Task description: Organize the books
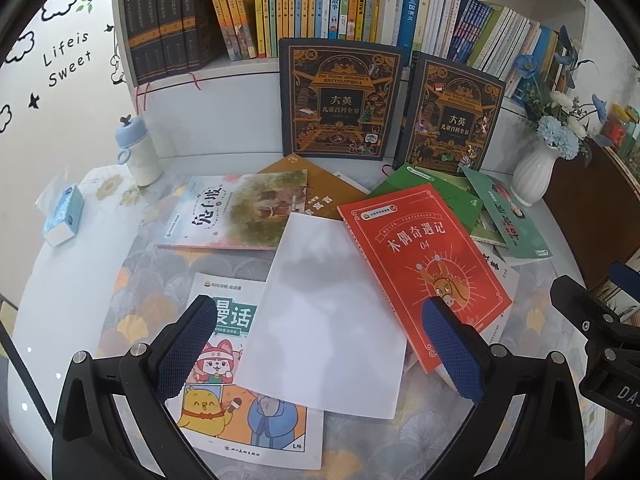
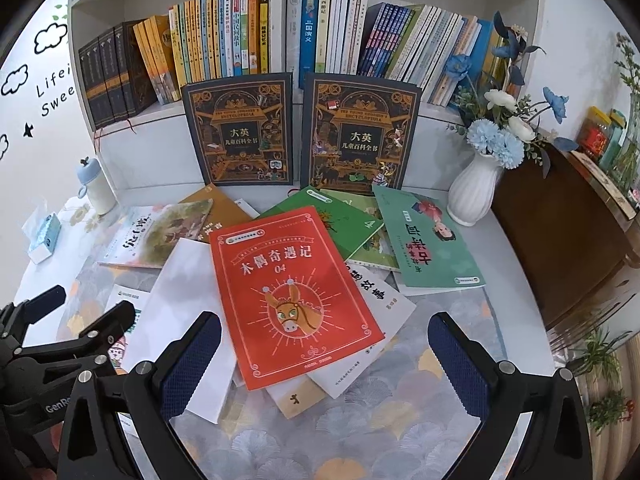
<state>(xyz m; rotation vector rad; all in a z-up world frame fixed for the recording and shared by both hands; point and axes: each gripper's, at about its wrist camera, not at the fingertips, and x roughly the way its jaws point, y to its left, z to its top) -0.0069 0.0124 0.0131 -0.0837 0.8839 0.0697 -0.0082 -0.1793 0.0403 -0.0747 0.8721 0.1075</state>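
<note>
Thin paperbacks lie scattered and overlapping on the desk [image 2: 400, 420], all in front of the two dark encyclopedia volumes [image 2: 244, 132] that lean upright against the bookshelf [image 2: 280, 40]. The red book [image 2: 288, 292] sits on top of the pile, directly in front of those volumes, with the white book [image 1: 324, 320] just beside it and partly tucked under its edge. Both look light, floppy and glossy, so a flat cover would probably slide under the pads and sag if held by a corner. The better hold seems to be an overhanging edge near the spine, where the red book juts past the books beneath it.

The left hand-held gripper [image 1: 320, 344] hovers spread wide over the white book, holding nothing. The right hand-held gripper [image 2: 324, 364] is likewise released, above the red book's near edge.

The vase [image 2: 476, 188] stands beside the volumes and looks easy to tip.
</note>
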